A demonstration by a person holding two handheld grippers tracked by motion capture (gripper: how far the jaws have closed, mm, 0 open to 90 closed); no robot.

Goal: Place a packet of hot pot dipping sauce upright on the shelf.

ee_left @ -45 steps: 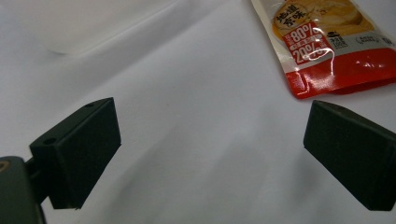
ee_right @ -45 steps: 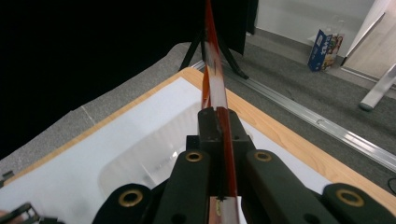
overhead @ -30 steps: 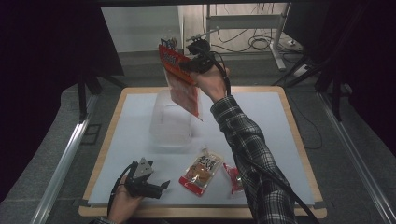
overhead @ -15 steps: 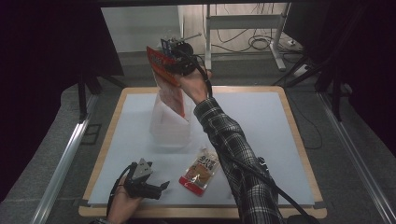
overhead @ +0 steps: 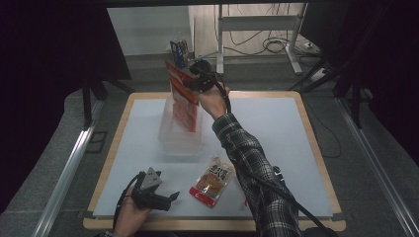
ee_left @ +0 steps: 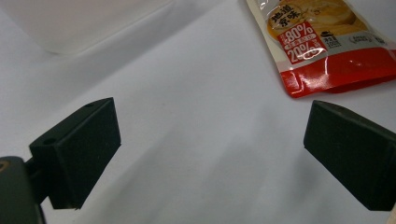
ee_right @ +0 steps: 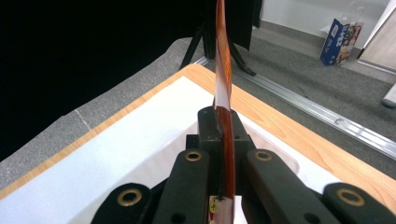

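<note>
Above the white table point(overhead: 276, 143), right tool point(overhead: 193, 79) clamps the red packet point(overhead: 184, 101) over the clear tub point(overhead: 179, 139).

The clear bin point(overhead: 180, 129) sits mid-counter point(overhead: 276, 128) with the red packet point(overhead: 184, 101) hanging over its mouth — that way in is taken. The counter's right half lies bare. Near the front, a snack pouch point(overhead: 212, 180) lies just beside the left gripper point(overhead: 165, 200) — open sheet between them.
</note>
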